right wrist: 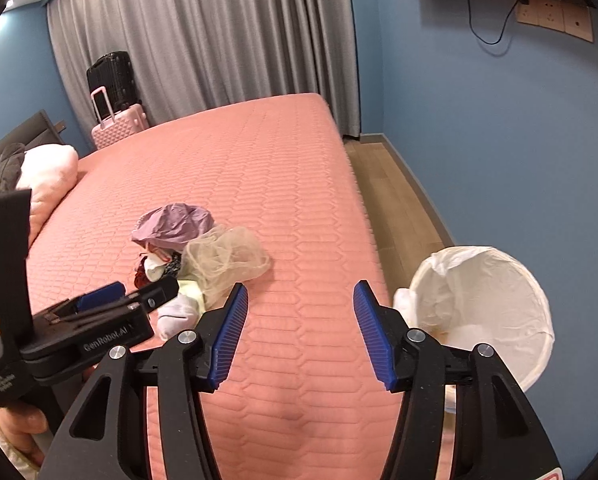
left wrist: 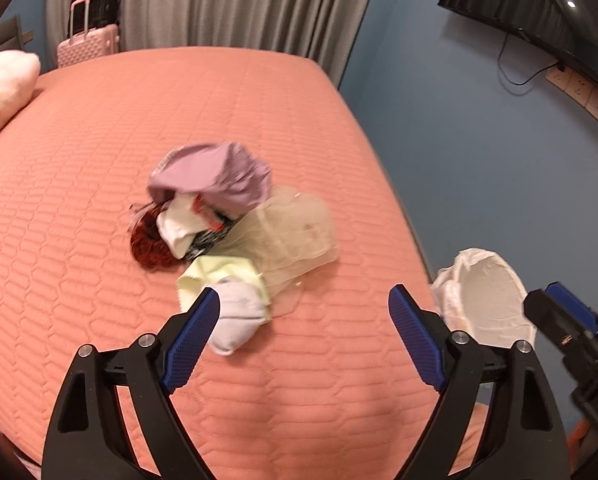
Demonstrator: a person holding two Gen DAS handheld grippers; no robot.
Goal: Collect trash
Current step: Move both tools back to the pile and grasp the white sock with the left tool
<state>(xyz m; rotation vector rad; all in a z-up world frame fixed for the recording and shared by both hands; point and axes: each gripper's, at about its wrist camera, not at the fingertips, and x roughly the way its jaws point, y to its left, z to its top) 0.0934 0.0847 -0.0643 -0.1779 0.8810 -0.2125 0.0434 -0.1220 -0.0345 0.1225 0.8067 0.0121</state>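
1. The bed (right wrist: 291, 184), under a salmon-pink quilted cover, fills most of both views; a pale pink pillow (right wrist: 53, 184) lies at its head end.
2. Grey curtains (right wrist: 203, 36) hang past the far side of the bed, with a black suitcase (right wrist: 113, 78) behind a pink suitcase (right wrist: 119, 126) in front of them.
3. The trash bin (right wrist: 495, 320), lined with a white bag, stands on the floor just beside the bed's right edge.
4. The trash pile (left wrist: 227, 232) lies near the middle of the bed: a purple plastic bag (left wrist: 215, 176) on top, a translucent beige bag (left wrist: 291, 236) at its right, crumpled white paper (left wrist: 179, 228), something dark red (left wrist: 151, 248), a pale yellow sheet (left wrist: 215, 276), and a white wad (left wrist: 235, 320) nearest the camera.
5. The left gripper (left wrist: 304, 312) hovers over the pile's near end, fingers (left wrist: 197, 332) spread wide and empty; one tip sits against the white wad in the view. Its body reads "GenRobot.AI" in the right wrist view.
6. The right gripper (right wrist: 299, 320) hangs over bare cover near the bed's right edge, fingers (right wrist: 373, 336) spread, holding nothing.
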